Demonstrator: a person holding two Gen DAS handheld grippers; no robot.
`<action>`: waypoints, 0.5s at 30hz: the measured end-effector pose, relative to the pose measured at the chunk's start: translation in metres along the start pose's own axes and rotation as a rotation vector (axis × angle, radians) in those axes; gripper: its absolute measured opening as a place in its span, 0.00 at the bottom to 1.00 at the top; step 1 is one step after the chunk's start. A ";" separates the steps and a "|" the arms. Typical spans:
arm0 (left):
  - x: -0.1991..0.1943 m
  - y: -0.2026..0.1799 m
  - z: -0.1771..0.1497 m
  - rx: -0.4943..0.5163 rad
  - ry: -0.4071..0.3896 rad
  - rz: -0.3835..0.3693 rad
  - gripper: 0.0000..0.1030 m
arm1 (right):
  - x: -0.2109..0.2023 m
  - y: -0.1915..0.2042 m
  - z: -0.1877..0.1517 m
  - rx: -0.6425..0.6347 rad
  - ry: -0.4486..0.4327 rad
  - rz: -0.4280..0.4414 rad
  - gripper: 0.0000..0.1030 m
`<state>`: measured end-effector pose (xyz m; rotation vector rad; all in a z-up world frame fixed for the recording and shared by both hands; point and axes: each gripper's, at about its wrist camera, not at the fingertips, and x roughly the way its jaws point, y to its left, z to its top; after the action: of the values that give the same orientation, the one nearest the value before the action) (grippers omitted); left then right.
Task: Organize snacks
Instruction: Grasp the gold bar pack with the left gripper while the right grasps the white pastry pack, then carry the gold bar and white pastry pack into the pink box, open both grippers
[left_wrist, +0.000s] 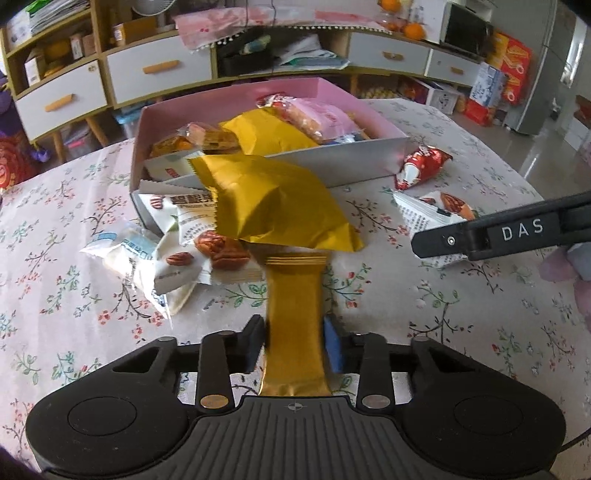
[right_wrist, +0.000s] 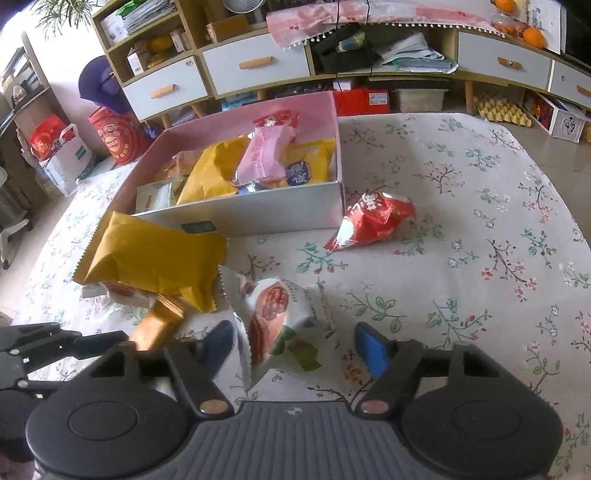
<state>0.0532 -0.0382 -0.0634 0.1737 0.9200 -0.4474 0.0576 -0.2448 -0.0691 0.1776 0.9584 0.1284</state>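
We see the left gripper (left_wrist: 293, 341) pinching a narrow gold snack bar (left_wrist: 293, 325) at lower centre, pads tight on its sides. Right gripper (right_wrist: 291, 345) spread, a white nut packet (right_wrist: 275, 317) between its jaws, untouched on the right side. Pink box (right_wrist: 240, 218) of snacks upper centre; red packet (right_wrist: 373, 221) just right of it on the floral cloth (right_wrist: 461, 258).
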 end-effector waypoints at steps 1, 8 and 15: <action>-0.001 0.001 0.000 -0.005 -0.001 -0.001 0.28 | 0.001 -0.001 0.000 0.007 0.004 0.009 0.42; -0.005 0.007 0.000 -0.064 0.003 -0.025 0.25 | -0.005 0.002 0.001 0.003 -0.007 0.004 0.35; -0.016 0.012 0.001 -0.106 -0.006 -0.054 0.25 | -0.015 -0.005 0.005 0.040 -0.026 0.015 0.32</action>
<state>0.0508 -0.0234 -0.0506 0.0512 0.9417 -0.4478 0.0531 -0.2528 -0.0552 0.2232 0.9345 0.1203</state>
